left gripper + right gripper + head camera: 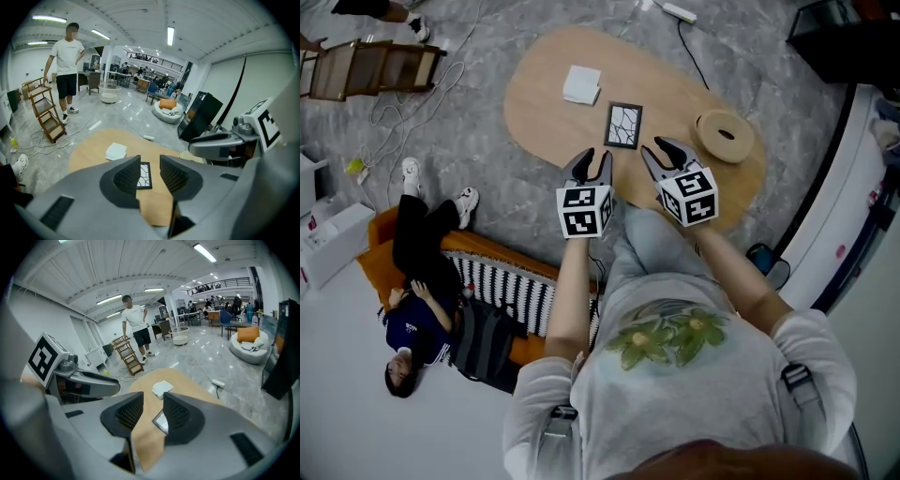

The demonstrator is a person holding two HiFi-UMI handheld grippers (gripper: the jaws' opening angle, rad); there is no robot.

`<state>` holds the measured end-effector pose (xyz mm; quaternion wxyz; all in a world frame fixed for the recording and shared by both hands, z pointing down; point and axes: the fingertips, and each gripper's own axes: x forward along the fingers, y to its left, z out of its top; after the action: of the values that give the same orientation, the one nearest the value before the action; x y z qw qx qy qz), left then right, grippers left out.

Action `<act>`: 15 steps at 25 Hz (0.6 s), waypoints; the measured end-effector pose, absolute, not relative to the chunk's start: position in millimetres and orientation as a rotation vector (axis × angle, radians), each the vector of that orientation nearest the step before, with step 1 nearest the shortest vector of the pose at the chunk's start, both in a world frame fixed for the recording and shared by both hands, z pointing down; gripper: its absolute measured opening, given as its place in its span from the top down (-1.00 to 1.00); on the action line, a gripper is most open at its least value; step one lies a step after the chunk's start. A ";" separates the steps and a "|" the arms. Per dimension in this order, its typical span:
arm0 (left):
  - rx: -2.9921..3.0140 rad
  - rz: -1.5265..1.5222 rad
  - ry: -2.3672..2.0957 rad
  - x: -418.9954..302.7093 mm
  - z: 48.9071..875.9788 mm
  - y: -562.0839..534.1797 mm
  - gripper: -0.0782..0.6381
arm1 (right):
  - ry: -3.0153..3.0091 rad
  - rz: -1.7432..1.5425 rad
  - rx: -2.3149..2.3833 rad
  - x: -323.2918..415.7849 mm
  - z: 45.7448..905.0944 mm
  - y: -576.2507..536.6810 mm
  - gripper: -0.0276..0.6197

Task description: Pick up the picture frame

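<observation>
You are not yet holding the picture frame (623, 125). It is lying flat and untouched near the middle of the oval wooden table (546, 94), between a white square pad (581, 84) and a round wooden disc (725, 136). By my reading, you are only approaching for the pickup: reaching in, closing on the frame and lifting it are all left to do.

You are holding the left gripper (593, 161) just short of the frame's near edge. Its jaws are standing spread, with nothing between them; the frame is showing beyond the gap. You are holding the right gripper (661, 150) near the frame's near right corner, likewise spread and empty, its pads pressing on nothing. Neither tool is touching the frame.
</observation>
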<state>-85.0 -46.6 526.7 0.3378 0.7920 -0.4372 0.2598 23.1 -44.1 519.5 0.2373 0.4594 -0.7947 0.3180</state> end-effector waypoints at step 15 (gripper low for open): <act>2.044 0.757 -1.090 -78.2 592.2 -72.9 0.39 | -2.108 0.949 1.240 25.6 586.2 -66.9 0.53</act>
<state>-78.2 -72.9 592.2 0.3452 0.7871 -0.4198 0.2916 25.6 -66.9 586.2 0.2562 0.4569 -0.7767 0.3497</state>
